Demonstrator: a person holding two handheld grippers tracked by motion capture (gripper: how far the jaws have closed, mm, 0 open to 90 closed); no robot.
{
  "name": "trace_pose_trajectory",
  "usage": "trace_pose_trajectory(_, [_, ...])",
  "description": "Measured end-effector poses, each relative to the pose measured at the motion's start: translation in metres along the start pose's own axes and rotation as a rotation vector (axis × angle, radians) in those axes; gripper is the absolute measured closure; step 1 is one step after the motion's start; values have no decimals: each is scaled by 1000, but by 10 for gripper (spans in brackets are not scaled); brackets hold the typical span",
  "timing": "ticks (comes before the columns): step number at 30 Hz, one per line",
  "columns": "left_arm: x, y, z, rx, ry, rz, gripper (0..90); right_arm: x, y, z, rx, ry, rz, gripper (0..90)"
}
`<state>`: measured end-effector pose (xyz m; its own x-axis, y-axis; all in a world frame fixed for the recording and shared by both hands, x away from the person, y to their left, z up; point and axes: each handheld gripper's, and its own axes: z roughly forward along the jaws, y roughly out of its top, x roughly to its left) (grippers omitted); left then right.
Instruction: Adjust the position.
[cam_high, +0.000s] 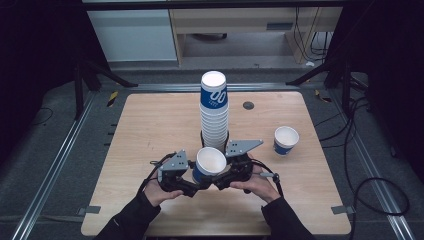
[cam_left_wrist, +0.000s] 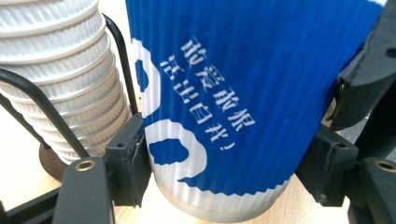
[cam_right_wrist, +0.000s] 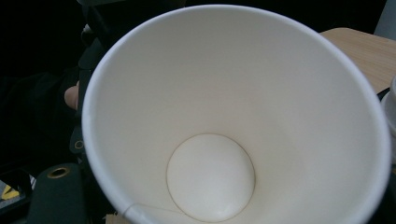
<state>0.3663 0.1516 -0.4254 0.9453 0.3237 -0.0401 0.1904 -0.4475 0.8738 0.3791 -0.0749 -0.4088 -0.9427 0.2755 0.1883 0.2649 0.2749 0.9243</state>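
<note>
Between both grippers, a paper cup (cam_high: 210, 162)

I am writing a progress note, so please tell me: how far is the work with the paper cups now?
Done, it seems: one cup stands upright alone at the table's right side. In hand: the left gripper is shut on a second cup, upright in front of the stack; the right gripper is at it too, its grip unclear. Left: the tall upside-down stack in its wire holder holds many cups.
</note>
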Motion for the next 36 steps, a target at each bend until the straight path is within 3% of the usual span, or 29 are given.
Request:
trace_pose_trajectory(10, [-1,1,-2,5,-4,3,263,2,0,-2,-18,-2,-23,217])
trace_pose_trajectory(17, [3,-1,-10,20,29,-6,217,-1,5,-19,-59,-51,-30,216])
trace_pose_trajectory(27, [12,-13,-27,40,97,-46,206,-10,3,-48,-70,-200,-25,215])
trace_pose_trajectory(29, [16,-20,-36,46,134,-64,205,-11,3,-53,-68,-229,-25,215])
trace_pose_trajectory(36, [28,-31,-49,53,197,-109,202,-18,-3,-67,-49,-330,-17,215])
